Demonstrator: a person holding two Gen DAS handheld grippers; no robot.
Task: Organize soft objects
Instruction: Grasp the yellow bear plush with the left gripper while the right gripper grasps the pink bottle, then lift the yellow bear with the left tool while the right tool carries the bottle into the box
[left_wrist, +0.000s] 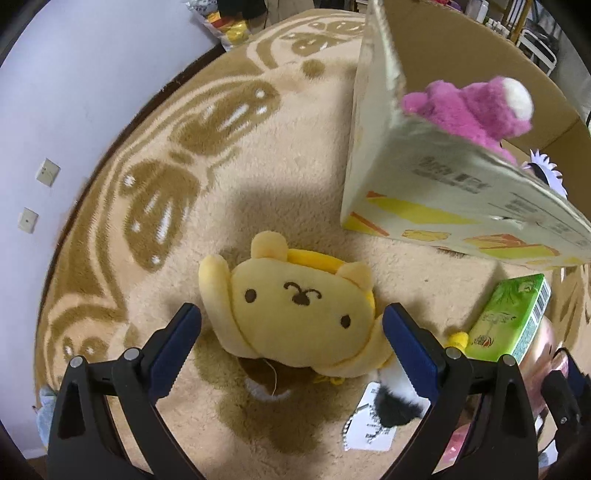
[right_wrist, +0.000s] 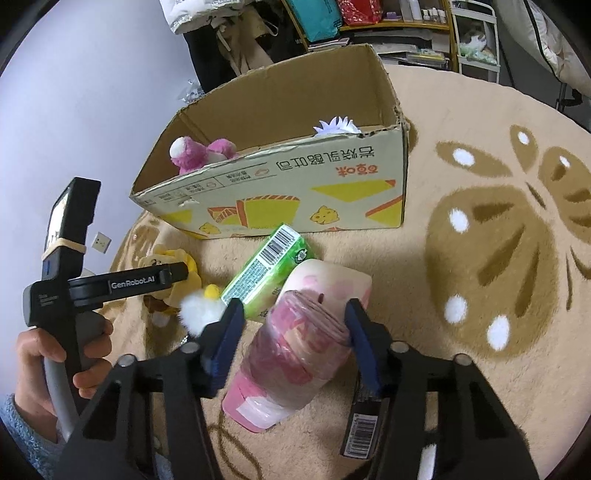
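While both grippers straddle their picks, the left gripper (left_wrist: 291, 332), jaws apart, brackets the yellow plush (left_wrist: 295, 314); the right gripper (right_wrist: 293, 328) nearly pinches the pink pack (right_wrist: 295, 354). Next: clamp, lift into the cardboard box (right_wrist: 295, 192) behind.

A round beige rug (right_wrist: 461, 387) with brown patterns carries everything. On it stand a cardboard box (right_wrist: 295, 199), a yellow plush (left_wrist: 295, 314), a green packet (right_wrist: 269, 269), a pink pack (right_wrist: 295, 354) and a dark barcoded bar (right_wrist: 364, 424).
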